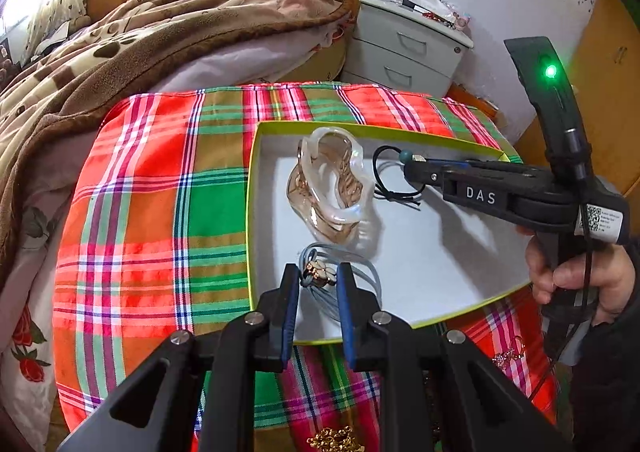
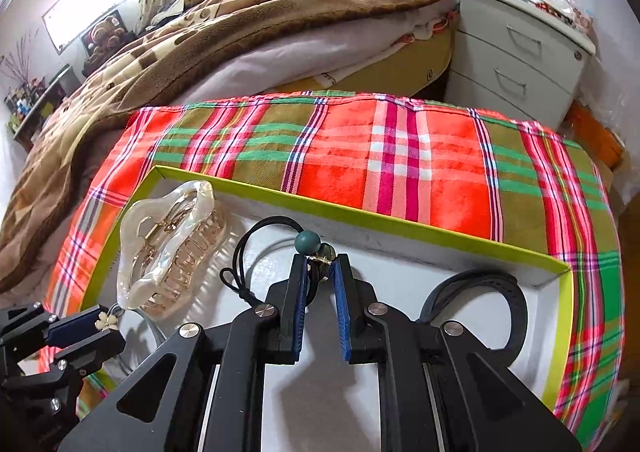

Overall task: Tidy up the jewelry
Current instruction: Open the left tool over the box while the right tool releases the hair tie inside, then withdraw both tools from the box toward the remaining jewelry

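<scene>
A white box lid with a lime rim lies on the plaid cloth. My left gripper is low over its near side, shut on a grey-blue hair tie at its flower charm. My right gripper comes in from the right, shut on a black cord hair tie with a teal bead. In the right wrist view the right gripper pinches the gold fitting just below the bead. The left gripper shows at lower left with the flower charm. A pearly claw clip lies between them.
A dark looped strap lies in the lid's right part. A gold chain and a pink sparkly piece rest on the cloth near the front edge. A bed with a brown blanket and a grey nightstand stand behind.
</scene>
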A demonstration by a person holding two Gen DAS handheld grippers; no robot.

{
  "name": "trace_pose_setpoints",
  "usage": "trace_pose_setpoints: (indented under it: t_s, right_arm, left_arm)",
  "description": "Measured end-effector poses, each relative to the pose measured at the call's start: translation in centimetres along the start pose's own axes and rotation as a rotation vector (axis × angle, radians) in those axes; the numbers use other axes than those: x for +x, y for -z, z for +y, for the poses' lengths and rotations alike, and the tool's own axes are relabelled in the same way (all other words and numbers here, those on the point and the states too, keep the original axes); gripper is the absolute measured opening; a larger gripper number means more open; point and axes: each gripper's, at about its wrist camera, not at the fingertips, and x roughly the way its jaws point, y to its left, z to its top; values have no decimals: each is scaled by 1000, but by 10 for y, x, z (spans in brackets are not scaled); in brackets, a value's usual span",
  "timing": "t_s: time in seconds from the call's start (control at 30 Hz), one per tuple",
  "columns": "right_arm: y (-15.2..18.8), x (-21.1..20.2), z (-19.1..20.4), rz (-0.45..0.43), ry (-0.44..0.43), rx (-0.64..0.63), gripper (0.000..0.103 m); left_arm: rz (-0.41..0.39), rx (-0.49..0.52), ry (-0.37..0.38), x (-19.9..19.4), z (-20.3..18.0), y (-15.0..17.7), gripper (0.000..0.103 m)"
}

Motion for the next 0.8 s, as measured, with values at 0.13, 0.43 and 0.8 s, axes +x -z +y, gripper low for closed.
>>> trace_pose_setpoints:
  t_s: [0.13, 0.43, 0.8]
  right_arm:
    - [0, 1, 1, -6, 18, -5, 14]
    - [0, -9, 2, -32, 14, 8, 37]
    - [11, -42, 4, -96, 5, 12, 39]
  left_arm:
    - [-2, 2, -1, 1, -1, -1, 27]
    - [-7, -3, 17, -2, -2, -1, 36]
    - [-64, -21, 47, -32, 4, 4, 45]
